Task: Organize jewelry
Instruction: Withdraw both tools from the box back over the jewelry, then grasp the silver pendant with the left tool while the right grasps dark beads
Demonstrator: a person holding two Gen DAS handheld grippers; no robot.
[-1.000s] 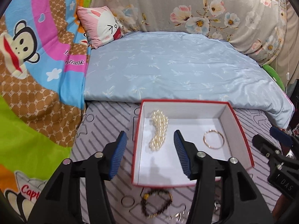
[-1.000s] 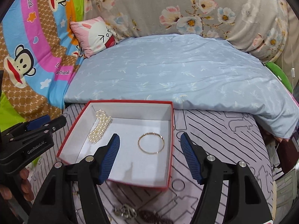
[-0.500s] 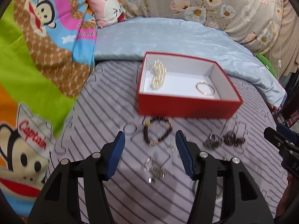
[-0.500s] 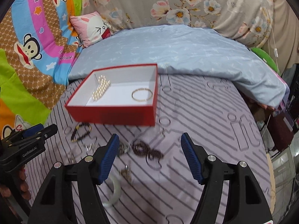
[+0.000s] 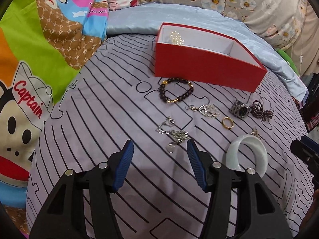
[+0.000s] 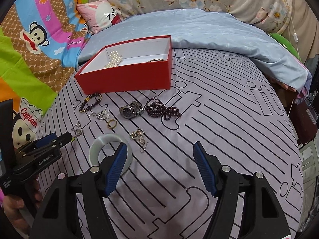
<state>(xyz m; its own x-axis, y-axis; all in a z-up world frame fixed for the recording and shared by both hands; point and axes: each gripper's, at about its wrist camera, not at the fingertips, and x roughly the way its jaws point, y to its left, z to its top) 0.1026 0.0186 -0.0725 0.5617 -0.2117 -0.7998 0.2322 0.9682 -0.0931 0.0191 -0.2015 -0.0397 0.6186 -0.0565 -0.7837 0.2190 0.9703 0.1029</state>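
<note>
Both grippers hover over the bed's striped lilac sheet [image 6: 229, 119] with jaws wide and empty. The left gripper [image 5: 159, 159] sits just short of a silver chain [image 5: 172, 133]; the right gripper [image 6: 159, 163] has the pale jade bangle [image 6: 99, 145] partly behind its left finger. The red box [image 6: 127, 77], toward the far edge against the blue quilt [image 6: 209, 31], holds a pearl bracelet [image 6: 114, 59] and a gold bangle [image 6: 156, 60]. Loose before it lie a dark bead bracelet [image 5: 175, 92], a watch [image 6: 130, 110], a maroon bead strand [image 6: 162, 110], a gold ring [image 6: 111, 123] and silver earrings [image 6: 138, 135].
</note>
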